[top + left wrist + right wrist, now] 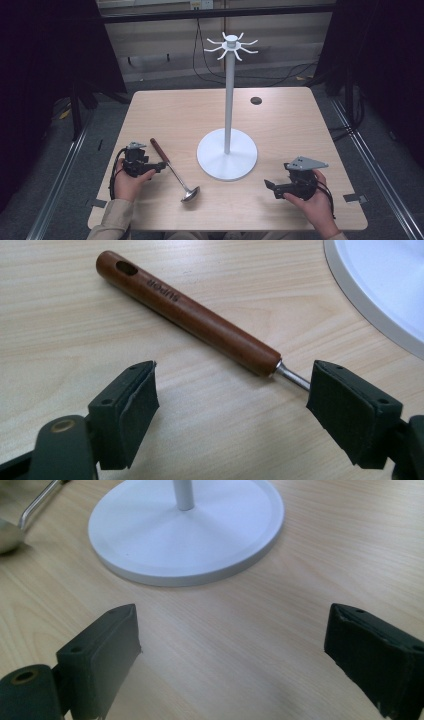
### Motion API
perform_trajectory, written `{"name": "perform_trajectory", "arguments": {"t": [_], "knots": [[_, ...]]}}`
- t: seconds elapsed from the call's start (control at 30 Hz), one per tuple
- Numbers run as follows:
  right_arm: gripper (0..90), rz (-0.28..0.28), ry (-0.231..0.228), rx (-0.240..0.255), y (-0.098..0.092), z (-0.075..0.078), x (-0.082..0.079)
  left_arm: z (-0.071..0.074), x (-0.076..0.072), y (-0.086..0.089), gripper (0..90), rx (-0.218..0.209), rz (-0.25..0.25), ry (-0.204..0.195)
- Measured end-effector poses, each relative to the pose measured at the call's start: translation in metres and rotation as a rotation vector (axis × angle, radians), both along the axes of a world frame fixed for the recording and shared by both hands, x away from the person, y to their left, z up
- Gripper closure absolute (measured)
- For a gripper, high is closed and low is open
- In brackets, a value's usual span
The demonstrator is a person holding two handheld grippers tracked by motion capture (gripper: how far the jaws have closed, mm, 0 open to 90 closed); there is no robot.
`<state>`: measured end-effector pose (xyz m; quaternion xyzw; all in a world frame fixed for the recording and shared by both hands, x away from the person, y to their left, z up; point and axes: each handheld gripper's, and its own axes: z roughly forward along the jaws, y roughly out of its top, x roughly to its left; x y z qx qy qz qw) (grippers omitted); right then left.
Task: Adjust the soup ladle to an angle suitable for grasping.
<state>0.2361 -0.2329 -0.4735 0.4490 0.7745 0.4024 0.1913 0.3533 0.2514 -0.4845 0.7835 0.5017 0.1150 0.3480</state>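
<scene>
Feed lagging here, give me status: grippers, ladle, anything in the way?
Left gripper open, at ladle handle, not gripping. Right gripper open, empty. Ladle flat on table; stand beside it, not blocking.

"SUPOR" printed on the ladle's brown wooden handle [190,315], upside down

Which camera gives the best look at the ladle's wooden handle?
The left gripper view: the wooden handle is close, its hanging hole and lettering visible. The high view shows it small. The right gripper view catches the ladle's bowl and shaft.
</scene>
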Motion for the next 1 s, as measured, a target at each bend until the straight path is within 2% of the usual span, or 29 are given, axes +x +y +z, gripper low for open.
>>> {"name": "perform_trajectory", "arguments": {"t": [0.27,0.3,0.33,0.37,0.4,0.43,0.47,0.5,0.53,0.57,0.6,0.63,0.77,0.8,0.87,0.9,1.0], "knots": [[7.3,-0.021,0.001,-0.002,-0.004,-0.001,-0.002,0.004,0.006,0.003,21.6,-0.008,0.001,0.001],[7.2,-0.019,0.001,-0.002,-0.006,-0.001,-0.001,0.005,0.007,0.002,26.5,-0.025,0.012,-0.003],[7.4,-0.034,-0.004,0.006,-0.009,0.0,-0.002,0.008,0.008,0.003,50.4,-0.012,-0.003,-0.003],[7.6,-0.036,-0.002,0.004,-0.011,0.0,-0.002,0.009,0.012,0.003,60.3,0.018,-0.011,0.007],[7.6,-0.036,-0.002,0.004,-0.011,0.0,-0.002,0.009,0.012,0.003,65.5,0.018,-0.011,0.007],[7.7,-0.046,-0.001,0.005,-0.014,-0.001,-0.003,0.008,0.016,0.002,70.9,0.048,0.007,0.029],[7.8,-0.052,0.0,0.007,-0.015,-0.001,-0.003,0.009,0.019,0.003,76.0,0.068,0.016,0.034],[7.8,-0.052,0.0,0.007,-0.015,-0.001,-0.003,0.009,0.019,0.003,77.1,0.068,0.016,0.034],[7.9,-0.054,-0.003,0.008,-0.017,-0.001,-0.004,0.011,0.024,0.003,77.4,0.082,0.048,0.028],[7.9,-0.054,-0.003,0.008,-0.017,-0.001,-0.004,0.011,0.024,0.003,79.1,0.082,0.048,0.028],[7.9,-0.055,-0.002,0.014,-0.018,0.0,-0.005,0.011,0.029,0.001,79.3,0.115,0.059,0.02],[7.9,-0.055,-0.002,0.014,-0.018,0.0,-0.005,0.011,0.029,0.001,81.3,0.115,0.059,0.02],[7.9,-0.055,-0.008,0.028,-0.018,0.002,-0.005,0.012,0.041,-0.006,88.3,0.128,0.069,0.037],[7.8,-0.055,-0.009,0.03,-0.019,0.002,-0.006,0.011,0.046,-0.008,88.8,0.135,0.082,0.054],[7.8,-0.057,-0.011,0.03,-0.02,0.003,-0.006,0.01,0.05,-0.008,89.7,0.15,0.095,0.061],[7.9,-0.059,-0.01,0.031,-0.02,0.003,-0.006,0.01,0.051,-0.009,89.7,0.166,0.086,0.069],[7.8,-0.064,-0.012,0.036,-0.022,0.003,-0.007,0.004,0.054,-0.013,88.6,0.177,0.089,0.072]]}}
